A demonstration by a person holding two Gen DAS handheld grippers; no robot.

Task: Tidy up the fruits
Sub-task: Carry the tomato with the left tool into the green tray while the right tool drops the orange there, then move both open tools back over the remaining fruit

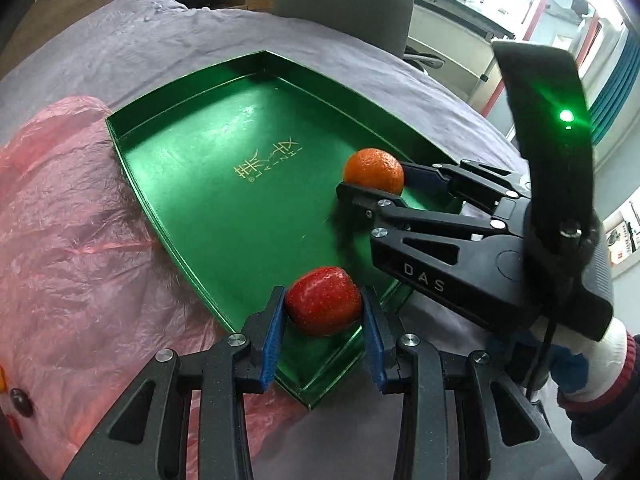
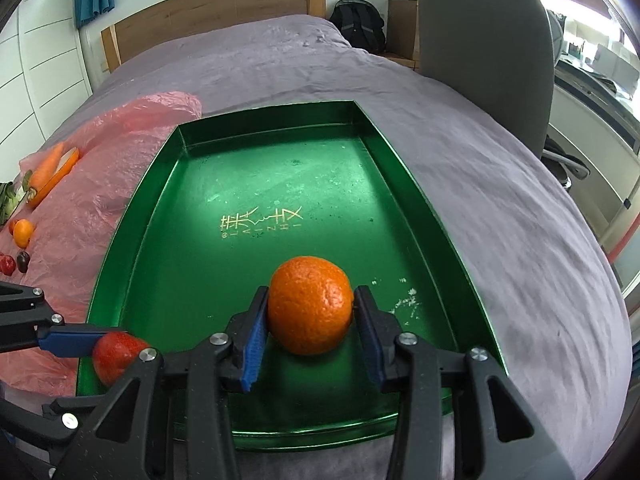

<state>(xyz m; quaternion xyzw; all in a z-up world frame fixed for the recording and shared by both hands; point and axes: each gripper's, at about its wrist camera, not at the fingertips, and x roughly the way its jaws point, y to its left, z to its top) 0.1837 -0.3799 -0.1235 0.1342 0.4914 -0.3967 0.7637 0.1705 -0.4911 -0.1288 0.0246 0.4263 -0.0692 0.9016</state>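
Note:
A green tray (image 1: 192,168) lies on a purple bedcover; it also shows in the right wrist view (image 2: 280,168). My left gripper (image 1: 324,314) is shut on a red strawberry (image 1: 324,300) at the tray's near corner. My right gripper (image 2: 310,320) is shut on an orange (image 2: 310,304) resting on the tray floor near its right wall. In the left wrist view the right gripper (image 1: 372,184) and the orange (image 1: 374,170) show at the tray's right side. In the right wrist view the strawberry (image 2: 116,354) shows at lower left, against a blue left finger (image 2: 72,342).
A pink plastic sheet (image 2: 104,168) lies left of the tray with a carrot (image 2: 46,168), a small orange (image 2: 23,233) and small dark and red fruits (image 2: 16,264). A grey chair (image 2: 480,28) stands beyond the bed. A gloved hand (image 1: 600,344) holds the right gripper.

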